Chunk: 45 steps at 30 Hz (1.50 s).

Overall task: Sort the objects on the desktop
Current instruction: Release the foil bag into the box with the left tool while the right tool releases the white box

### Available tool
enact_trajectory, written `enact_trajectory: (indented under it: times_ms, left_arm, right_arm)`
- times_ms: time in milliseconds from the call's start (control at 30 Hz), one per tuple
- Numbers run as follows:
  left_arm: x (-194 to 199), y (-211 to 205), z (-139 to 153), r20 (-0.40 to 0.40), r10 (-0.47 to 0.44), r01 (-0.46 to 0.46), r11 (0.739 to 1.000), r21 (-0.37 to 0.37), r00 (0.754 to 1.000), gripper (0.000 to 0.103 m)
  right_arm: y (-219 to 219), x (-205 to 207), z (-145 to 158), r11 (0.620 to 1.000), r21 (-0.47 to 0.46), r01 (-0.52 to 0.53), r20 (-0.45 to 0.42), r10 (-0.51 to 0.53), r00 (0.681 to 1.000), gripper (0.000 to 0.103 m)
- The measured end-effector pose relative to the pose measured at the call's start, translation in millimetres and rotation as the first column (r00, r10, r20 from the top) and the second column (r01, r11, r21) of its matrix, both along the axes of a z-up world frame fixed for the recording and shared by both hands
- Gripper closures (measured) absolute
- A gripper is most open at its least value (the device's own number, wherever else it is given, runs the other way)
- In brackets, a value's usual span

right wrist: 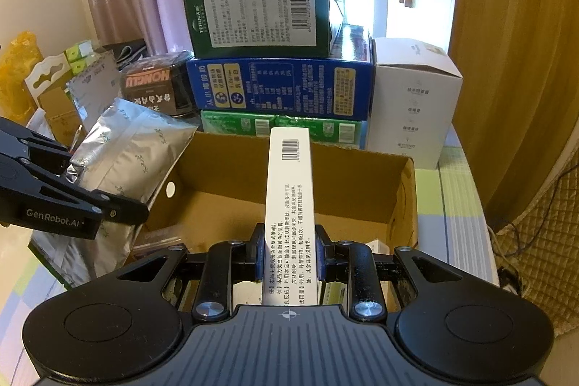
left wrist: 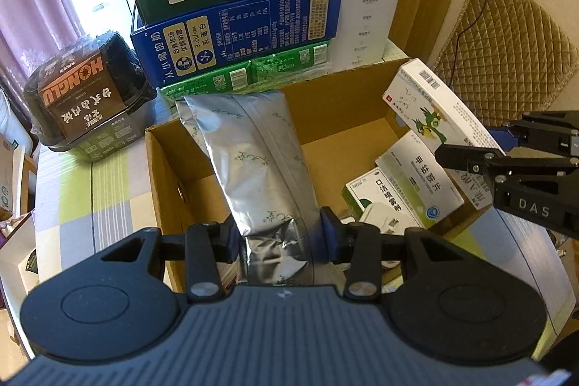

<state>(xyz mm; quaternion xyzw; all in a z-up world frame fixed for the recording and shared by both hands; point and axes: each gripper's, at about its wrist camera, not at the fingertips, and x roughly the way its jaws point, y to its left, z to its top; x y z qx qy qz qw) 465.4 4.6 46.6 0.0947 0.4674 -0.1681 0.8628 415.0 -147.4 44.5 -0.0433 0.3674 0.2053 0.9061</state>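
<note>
A stack of boxes (right wrist: 278,60) stands behind an open cardboard box (left wrist: 347,107) on the table. The left gripper (left wrist: 280,234) is clamped on a silver foil bag (left wrist: 260,161), which hangs over the cardboard box's left part. The right gripper (right wrist: 288,254) is clamped on a slim white medicine box (right wrist: 289,190) above the cardboard box, where other medicine boxes (left wrist: 416,183) already lie.

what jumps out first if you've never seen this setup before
Each gripper is clamped on something over the open cardboard box: the left gripper holds a silver foil pouch, and the right gripper holds a long white medicine box. Behind the cardboard box rises a stack of cartons, a dark green carton on top of a blue milk carton.
</note>
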Motion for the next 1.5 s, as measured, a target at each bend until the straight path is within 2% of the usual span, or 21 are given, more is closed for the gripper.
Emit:
enact_trajectory:
  times_ms: [333, 400, 633, 1000, 1500]
  left_arm:
    - [19, -3, -12, -0.004, 0.037, -0.037, 0.999, -0.028, 0.999, 0.065]
    - [21, -2, -11, 0.013, 0.062, -0.061, 0.997, -0.041, 0.998, 0.061]
    - [19, 3, -9, 0.015, 0.070, -0.069, 0.996, -0.060, 0.997, 0.061]
    - [8, 1, -9, 0.006, 0.055, -0.055, 0.998, -0.040, 0.998, 0.060]
    - [1, 0, -8, 0.010, 0.050, -0.050, 0.998, -0.032, 0.999, 0.053]
  right_arm:
    - [-3, 12, -12, 1.000, 0.000, 0.012, -0.012, -0.012, 1.000, 0.080]
    - [-5, 14, -13, 1.000, 0.001, 0.017, -0.014, -0.017, 1.000, 0.080]
    - [-10, 15, -15, 1.000, 0.005, 0.026, -0.020, -0.026, 0.999, 0.080]
    - [-7, 10, -12, 1.000, 0.016, 0.026, -0.024, -0.026, 0.999, 0.080]
    - [-3, 12, -7, 0.999, 0.020, 0.027, -0.024, -0.026, 0.999, 0.080]
